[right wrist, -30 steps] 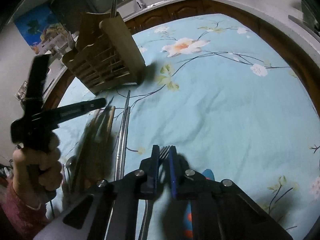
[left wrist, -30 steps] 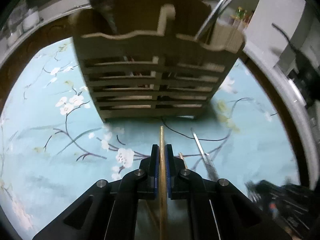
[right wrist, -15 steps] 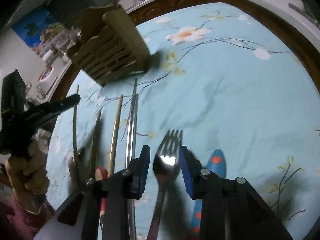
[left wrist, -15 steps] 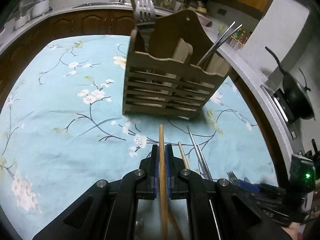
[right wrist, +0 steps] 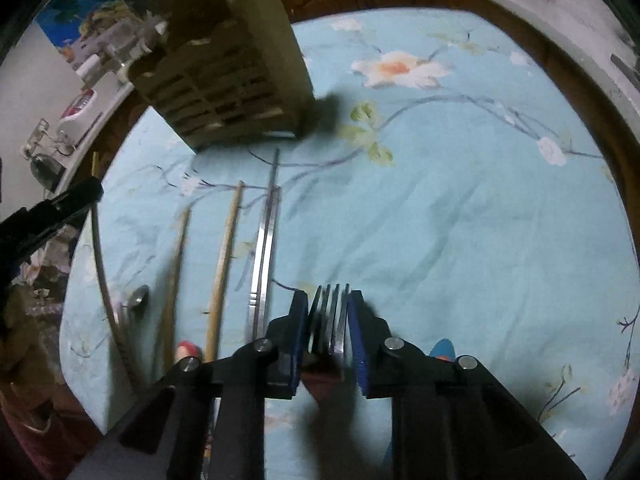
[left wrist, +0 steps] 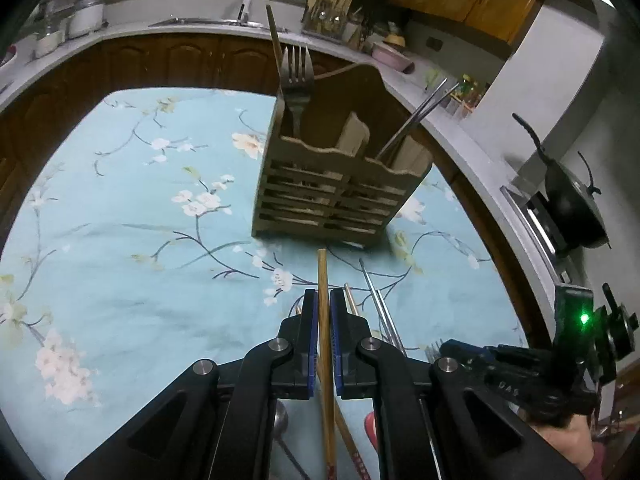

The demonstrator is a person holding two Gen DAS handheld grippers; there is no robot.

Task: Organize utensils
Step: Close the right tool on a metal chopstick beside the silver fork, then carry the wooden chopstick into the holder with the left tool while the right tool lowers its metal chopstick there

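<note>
My left gripper (left wrist: 324, 295) is shut on a wooden chopstick (left wrist: 322, 270) that points at the wooden slatted caddy (left wrist: 332, 192) ahead. The caddy holds a fork (left wrist: 296, 80) and a brown stick on the left and a pair of metal chopsticks (left wrist: 420, 116) on the right. My right gripper (right wrist: 328, 297) is shut on the tines of a metal fork (right wrist: 331, 312) just above the blue flowered cloth (right wrist: 460, 200). The caddy (right wrist: 232, 80) stands far left in that view. The left gripper (right wrist: 52, 216) shows at the left edge with its chopstick.
On the cloth lie a metal chopstick pair (right wrist: 266, 256), two wooden chopsticks (right wrist: 224, 264), a spoon (right wrist: 136, 296), a red-ended piece (right wrist: 186, 350) and a blue handle (right wrist: 442, 348). A dark wok (left wrist: 572, 208) sits on the counter at right. A sink counter runs behind the table.
My left gripper has pulled back and up from the caddy with the chopstick in it. My right gripper opened over the fork half a second ago and has shut on its tines.
</note>
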